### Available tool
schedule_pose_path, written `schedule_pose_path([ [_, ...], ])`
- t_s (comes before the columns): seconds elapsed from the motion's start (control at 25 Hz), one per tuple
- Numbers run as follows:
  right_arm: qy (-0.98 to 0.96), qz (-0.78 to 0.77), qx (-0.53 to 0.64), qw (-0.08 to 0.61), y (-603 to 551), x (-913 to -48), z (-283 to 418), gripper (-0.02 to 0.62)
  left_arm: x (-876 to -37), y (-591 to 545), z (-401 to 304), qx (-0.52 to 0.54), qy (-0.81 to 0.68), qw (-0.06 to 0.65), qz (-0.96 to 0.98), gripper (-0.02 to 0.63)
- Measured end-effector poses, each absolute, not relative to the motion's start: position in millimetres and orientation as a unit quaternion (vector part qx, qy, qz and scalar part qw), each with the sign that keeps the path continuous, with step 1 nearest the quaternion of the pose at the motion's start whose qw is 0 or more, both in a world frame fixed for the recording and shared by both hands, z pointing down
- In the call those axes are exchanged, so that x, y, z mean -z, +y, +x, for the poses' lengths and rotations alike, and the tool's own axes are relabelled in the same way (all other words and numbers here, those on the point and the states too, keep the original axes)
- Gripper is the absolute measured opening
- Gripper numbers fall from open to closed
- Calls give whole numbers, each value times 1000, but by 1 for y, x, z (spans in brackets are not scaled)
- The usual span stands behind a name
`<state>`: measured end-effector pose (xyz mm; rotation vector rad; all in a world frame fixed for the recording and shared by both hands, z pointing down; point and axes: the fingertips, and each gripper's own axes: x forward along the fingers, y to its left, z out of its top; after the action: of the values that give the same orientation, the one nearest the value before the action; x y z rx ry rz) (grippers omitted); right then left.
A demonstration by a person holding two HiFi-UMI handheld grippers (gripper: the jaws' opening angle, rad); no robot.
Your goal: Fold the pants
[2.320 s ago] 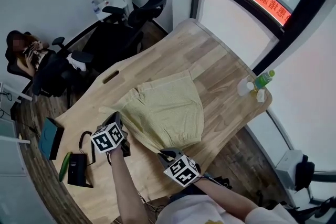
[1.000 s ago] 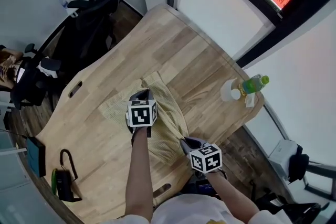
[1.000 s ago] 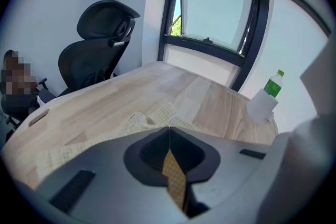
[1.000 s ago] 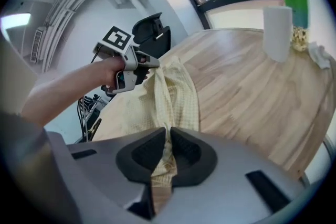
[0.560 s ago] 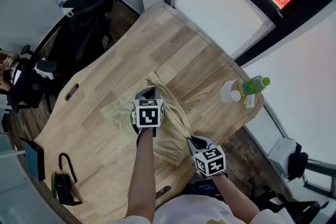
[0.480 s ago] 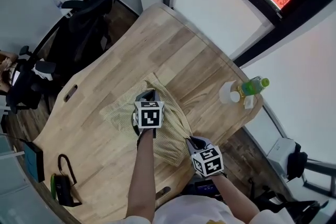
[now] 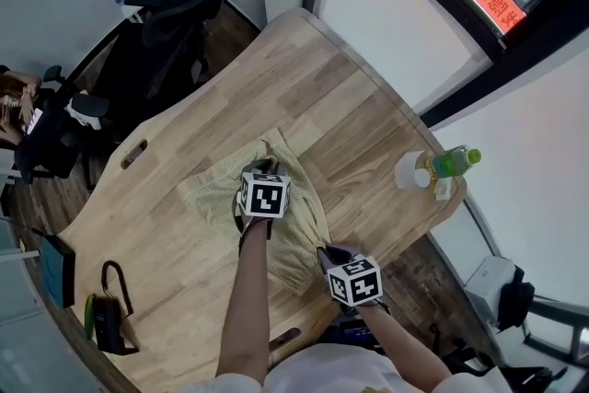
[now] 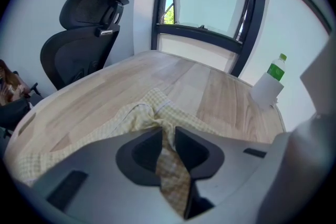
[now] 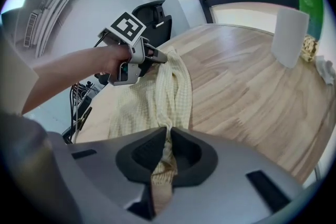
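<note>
The pale yellow checked pants (image 7: 213,195) lie bunched and folded over on the wooden table (image 7: 340,106). My left gripper (image 7: 262,167) is over the fold's far end, pointing down. Its jaws have just been opening, and a strip of the pants (image 8: 152,105) still hangs loosely between them in the left gripper view (image 8: 167,131). My right gripper (image 7: 324,251) is at the near end by the table's front edge. It is shut on a pinch of the fabric (image 9: 168,86), seen in the right gripper view (image 9: 167,134). That view also shows the left gripper (image 9: 163,57).
A green bottle (image 7: 453,163) and a white cup (image 7: 409,170) stand at the table's right edge. A black office chair (image 7: 184,9) is past the far end. A black bag with a strap (image 7: 106,322) and a dark tablet (image 7: 55,267) lie at the near left.
The pants lay spread flat at first; since then both grippers carried the near edge across, so the cloth is folded narrower. Over the last second both grippers sank toward the table.
</note>
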<state>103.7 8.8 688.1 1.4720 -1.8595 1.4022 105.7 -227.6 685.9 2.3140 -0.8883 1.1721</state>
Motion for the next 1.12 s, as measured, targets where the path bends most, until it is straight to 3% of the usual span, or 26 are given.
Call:
schedule_pose_path([
  [0.36,-706,488,-478,185,-12,-684,12,28,-685,-251,30,-441,-341,168,813,103],
  [0.48,-713,486,-469,188,-15,-685,-5,28,-680,-245,12,-452,-337,136,815,190],
  [0.56,-715,480,-471,192,-17,-686,-10,28,-673,-240,8,-434,-336,146,823,273],
  [0.64,-713,473,-483,186,-20,-687,-9,34,-663,-235,1,-415,-343,152,829,308],
  [0.92,-715,479,-474,189,-28,-676,2,162,-625,-209,-40,-397,-374,102,832,316],
  [1.12,-712,505,-447,196,-29,-664,12,184,-612,-183,-78,-347,-420,162,823,291],
])
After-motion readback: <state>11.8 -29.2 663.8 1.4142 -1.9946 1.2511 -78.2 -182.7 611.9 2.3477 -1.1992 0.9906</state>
